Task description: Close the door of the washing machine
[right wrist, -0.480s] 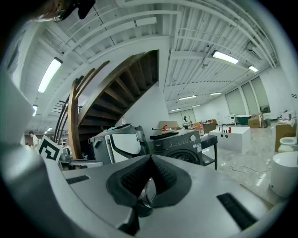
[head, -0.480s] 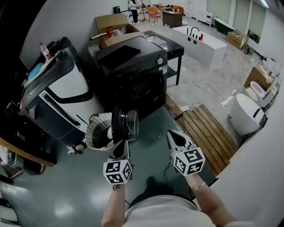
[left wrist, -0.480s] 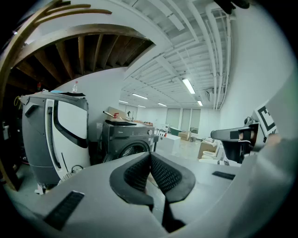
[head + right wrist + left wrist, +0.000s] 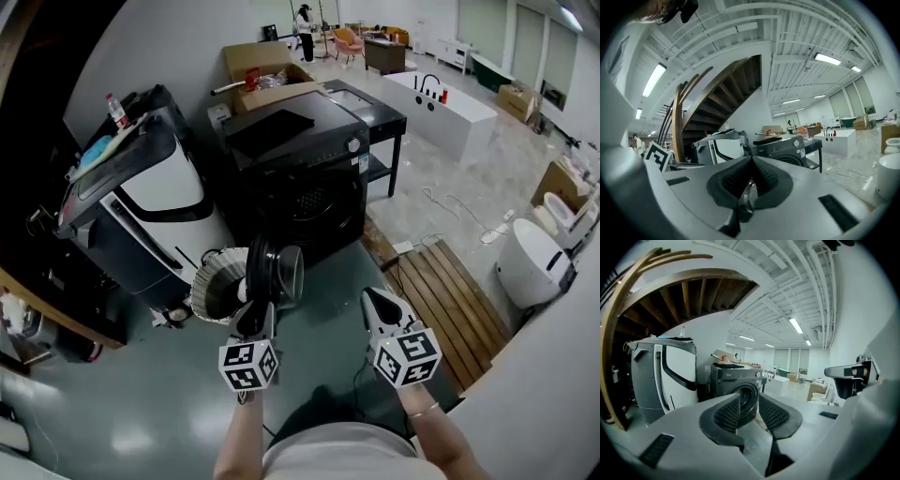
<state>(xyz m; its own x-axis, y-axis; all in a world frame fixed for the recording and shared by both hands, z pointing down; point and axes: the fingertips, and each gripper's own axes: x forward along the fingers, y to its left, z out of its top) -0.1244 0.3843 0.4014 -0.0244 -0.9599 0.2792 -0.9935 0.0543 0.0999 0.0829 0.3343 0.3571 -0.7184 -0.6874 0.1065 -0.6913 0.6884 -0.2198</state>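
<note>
The black washing machine stands ahead of me, also visible in the left gripper view and the right gripper view. Its round door hangs open, swung out toward me and seen nearly edge-on. My left gripper sits just below the door's near edge; contact cannot be told. Its jaws stand open with nothing between them, and the drum opening shows through the gap. My right gripper hovers to the right of the door, apart from it, jaws shut and empty.
A white laundry basket sits on the floor left of the door. A large white and grey appliance stands at the left. A wooden slat mat lies right, with a white tub beyond. A cardboard box is behind the washer.
The head view has shifted a little, so the washer and door sit slightly lower and to the right. Both grippers keep about the same stand relative to the door.
</note>
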